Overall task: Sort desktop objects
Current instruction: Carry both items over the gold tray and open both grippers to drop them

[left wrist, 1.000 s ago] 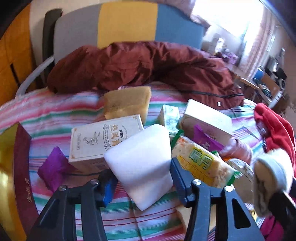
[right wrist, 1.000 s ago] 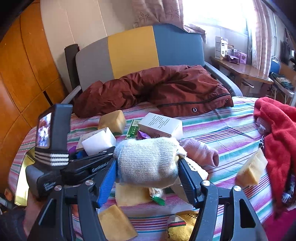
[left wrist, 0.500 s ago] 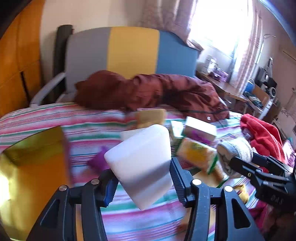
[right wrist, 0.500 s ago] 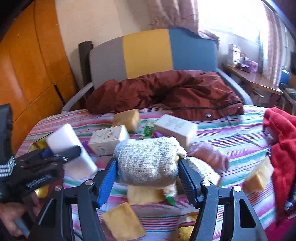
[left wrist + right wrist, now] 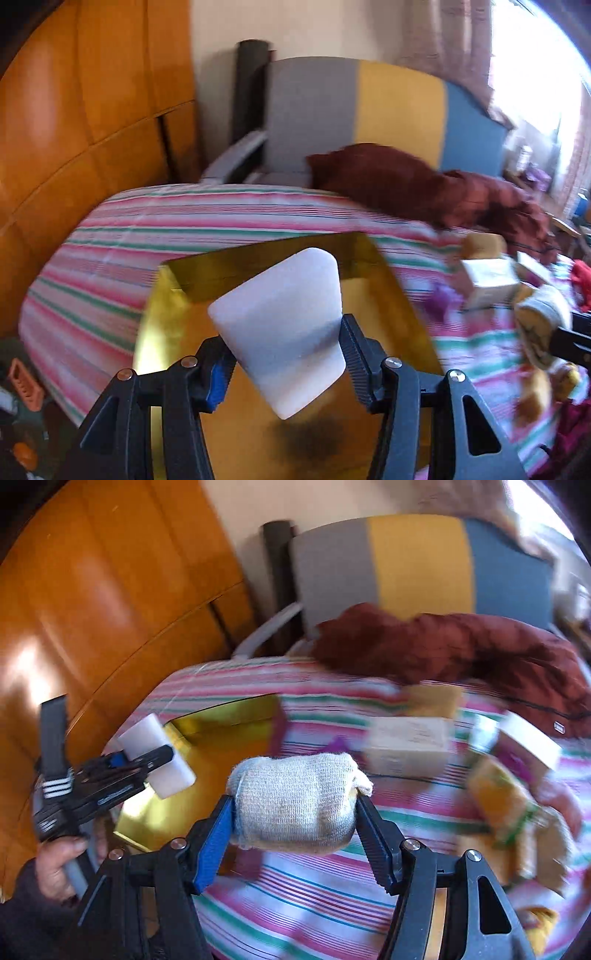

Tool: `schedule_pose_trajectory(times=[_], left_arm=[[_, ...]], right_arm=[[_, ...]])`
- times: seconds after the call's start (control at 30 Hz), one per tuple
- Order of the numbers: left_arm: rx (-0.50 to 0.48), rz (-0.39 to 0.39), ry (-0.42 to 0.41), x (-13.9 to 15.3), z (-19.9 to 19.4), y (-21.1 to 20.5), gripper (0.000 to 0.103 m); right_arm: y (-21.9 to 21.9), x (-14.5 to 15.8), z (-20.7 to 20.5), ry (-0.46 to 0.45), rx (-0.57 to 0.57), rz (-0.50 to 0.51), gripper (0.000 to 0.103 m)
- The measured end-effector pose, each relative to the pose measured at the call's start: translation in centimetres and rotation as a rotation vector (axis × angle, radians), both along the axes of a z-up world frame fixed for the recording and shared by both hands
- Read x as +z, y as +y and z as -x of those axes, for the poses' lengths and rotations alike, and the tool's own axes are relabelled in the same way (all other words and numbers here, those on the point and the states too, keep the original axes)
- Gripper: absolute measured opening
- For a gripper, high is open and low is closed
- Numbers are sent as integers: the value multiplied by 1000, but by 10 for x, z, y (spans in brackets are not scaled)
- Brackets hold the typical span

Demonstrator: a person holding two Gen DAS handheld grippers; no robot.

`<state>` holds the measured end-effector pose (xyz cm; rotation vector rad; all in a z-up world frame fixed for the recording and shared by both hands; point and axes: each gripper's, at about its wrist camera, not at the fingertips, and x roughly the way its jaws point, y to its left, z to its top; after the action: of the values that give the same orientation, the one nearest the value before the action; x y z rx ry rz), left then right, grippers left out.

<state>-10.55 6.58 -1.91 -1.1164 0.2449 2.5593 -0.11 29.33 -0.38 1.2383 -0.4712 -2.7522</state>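
The left tool (image 5: 282,363) is clamping the white block (image 5: 284,328) above the gold tray (image 5: 255,258) while the right tool (image 5: 293,836) is squeezing the sock bundle (image 5: 295,805); tilted, the block risks slipping early.

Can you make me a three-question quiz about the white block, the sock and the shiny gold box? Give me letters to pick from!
1. Where is the white block?
A. in the left tool, over the gold box
B. on the chair
C. under the red jacket

2. What colour is the rolled sock?
A. bright green
B. black
C. pale grey-white

3. What is the right tool doing?
A. hanging open and empty
B. shut on the rolled sock
C. lying on the striped cloth

Answers: 1 A, the left wrist view shows the block gripped above the box. 2 C, its knit looks pale. 3 B, both pads press its sides.
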Motion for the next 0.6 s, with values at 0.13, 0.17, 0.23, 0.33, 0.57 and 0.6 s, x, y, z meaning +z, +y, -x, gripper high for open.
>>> schedule_pose_trajectory(times=[0.13,0.17,0.23,0.33,0.57,0.6], left_arm=[[83,51,30,-5,27,-27,58],[109,74,27,-6,34,-33,60],[141,61,24,-4,39,-43,61],[163,12,45,6,34,-55,66],[153,-47,80,20,17,-73,77],[154,-55,81,22,16,-74,77]], right_arm=[[-38,-5,45,-49,70,6,66],[-47,-7,57,-64,79,12,66],[-62,-9,81,-65,77,30,68],[-77,-8,106,-45,66,84,72],[-100,-3,109,-17,82,69,85],[-100,-5,105,-24,81,59,85]])
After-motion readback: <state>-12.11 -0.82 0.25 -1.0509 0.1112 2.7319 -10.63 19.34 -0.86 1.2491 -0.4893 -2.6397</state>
